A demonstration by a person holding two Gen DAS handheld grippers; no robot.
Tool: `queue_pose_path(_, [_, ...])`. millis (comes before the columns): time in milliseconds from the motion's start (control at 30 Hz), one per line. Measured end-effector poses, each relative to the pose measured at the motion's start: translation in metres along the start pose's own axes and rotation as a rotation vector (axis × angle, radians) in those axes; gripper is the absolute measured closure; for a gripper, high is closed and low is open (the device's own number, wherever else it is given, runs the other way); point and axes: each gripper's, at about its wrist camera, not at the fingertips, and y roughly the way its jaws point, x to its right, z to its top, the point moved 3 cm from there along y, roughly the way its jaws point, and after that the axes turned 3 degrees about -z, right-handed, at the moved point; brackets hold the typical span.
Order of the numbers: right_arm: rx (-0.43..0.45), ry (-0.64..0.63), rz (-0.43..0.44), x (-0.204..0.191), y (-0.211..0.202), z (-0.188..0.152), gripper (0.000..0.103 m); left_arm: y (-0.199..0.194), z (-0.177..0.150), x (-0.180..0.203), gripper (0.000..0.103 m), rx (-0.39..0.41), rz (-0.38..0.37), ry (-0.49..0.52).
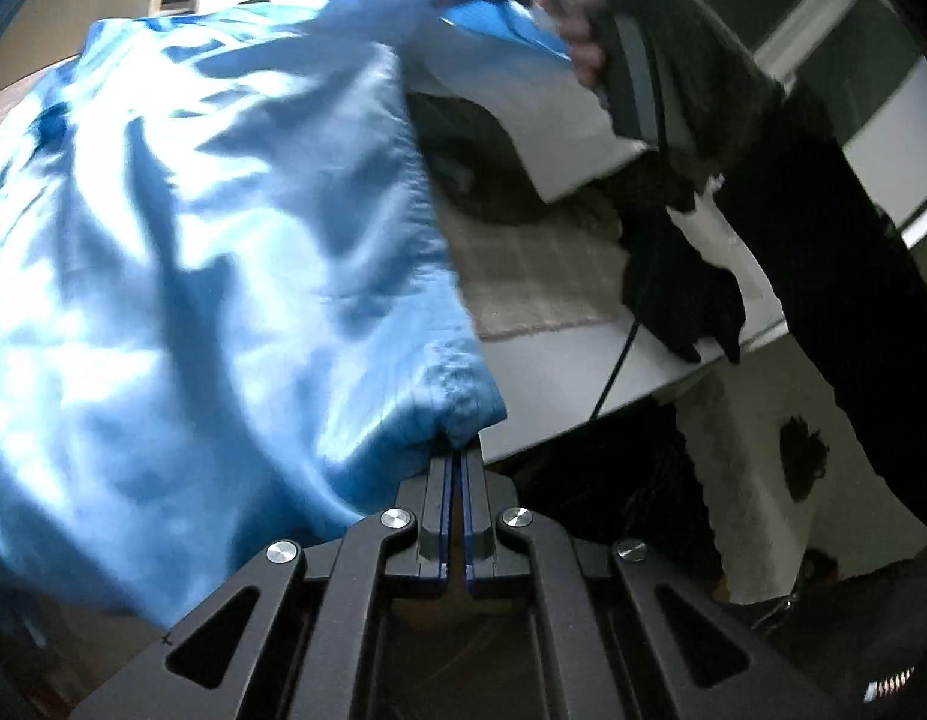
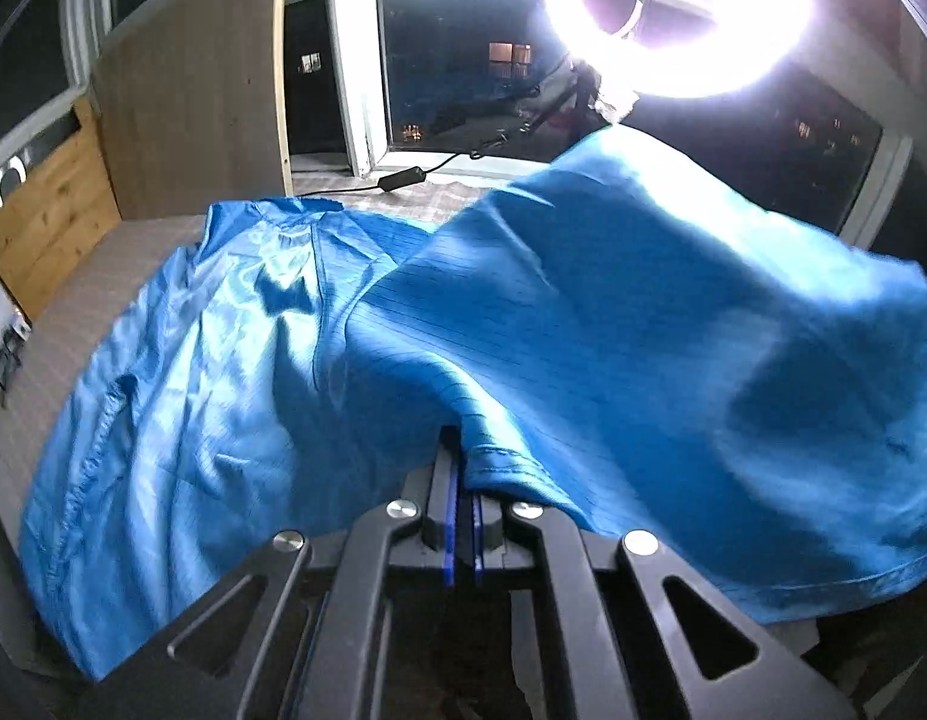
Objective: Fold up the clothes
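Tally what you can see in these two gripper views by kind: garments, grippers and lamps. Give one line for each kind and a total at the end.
Garments: 1, the blue garment, pinched at two hems.
Grippers: 2, the left gripper and the right gripper, both shut on the garment.
Lamps: 1, the ring light glaring above the window.
Total: 4

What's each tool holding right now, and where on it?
Both are shut on the blue garment: left tool pinches a gathered cuff-like corner, right tool a stitched hem edge.
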Motion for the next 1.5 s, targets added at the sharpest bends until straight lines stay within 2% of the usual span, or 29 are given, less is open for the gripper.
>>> queue_pose_path(133, [0.033,0.024,-0.047,0.0,-0.005,0.009,0.1,-0.02,-0.004,-0.019,0.101,0.029,-0.018,-0.05])
queue_pose_path(267, [0.071,-0.026,-0.065,-0.027,-0.014,0.023,0.1,-0.046,0.001,-0.035,0.101,0.088,-0.035,-0.083])
queue_pose_path(333, [0.106,-0.038,-0.06,-0.044,-0.024,0.033,0.1,-0.06,0.0,-0.044,0.101,0.107,-0.074,-0.123])
queue_pose_path(467, [0.19,-0.104,-0.025,-0.099,-0.043,0.069,0.1,-0.095,-0.006,-0.062,0.101,0.174,-0.097,-0.163])
queue_pose_path(567, [0.202,-0.191,-0.015,-0.15,-0.034,0.088,0.1,-0.108,-0.015,-0.092,0.101,0.198,-0.079,-0.232])
queue_pose_path(667, [0.18,-0.325,-0.016,-0.215,-0.004,0.093,0.1,-0.106,-0.027,-0.125,0.101,0.193,-0.052,-0.311])
queue_pose_path(767, [0.107,-0.402,0.019,-0.269,0.036,0.086,0.1,-0.102,-0.038,-0.152,0.101,0.186,-0.008,-0.362])
queue_pose_path(867, [0.078,-0.46,0.0,-0.307,0.067,0.081,0.1,-0.1,-0.047,-0.177,0.101,0.174,0.022,-0.411])
queue_pose_path(933, [0.045,-0.49,-0.007,-0.329,0.09,0.076,0.1,-0.097,-0.053,-0.189,0.102,0.144,0.076,-0.419])
queue_pose_path(1000, [-0.013,-0.528,0.006,-0.343,0.109,0.068,0.1,-0.096,-0.061,-0.201,0.097,0.122,0.113,-0.442])
queue_pose_path(1033, [-0.044,-0.55,0.013,-0.35,0.119,0.063,0.099,-0.099,-0.065,-0.204,0.091,0.122,0.114,-0.463])
queue_pose_path(1133, [-0.13,-0.619,0.019,-0.361,0.133,0.049,0.088,-0.109,-0.076,-0.205,0.079,0.127,0.091,-0.507])
queue_pose_path(1200, [-0.142,-0.635,0.036,-0.355,0.123,0.044,0.078,-0.108,-0.078,-0.193,0.076,0.106,0.058,-0.5])
queue_pose_path(1233, [-0.146,-0.64,0.052,-0.349,0.113,0.041,0.074,-0.105,-0.077,-0.185,0.073,0.09,0.036,-0.488])
queue_pose_path(1367, [-0.163,-0.652,0.114,-0.324,0.072,0.03,0.071,-0.079,-0.064,-0.147,0.065,0.017,-0.02,-0.381])
queue_pose_path(1467, [-0.145,-0.58,0.159,-0.281,0.024,0.013,0.068,-0.051,-0.06,-0.126,0.063,-0.047,-0.047,-0.329])
queue_pose_path(1500, [-0.144,-0.554,0.175,-0.266,0.009,0.004,0.061,-0.045,-0.059,-0.123,0.063,-0.055,-0.042,-0.319])
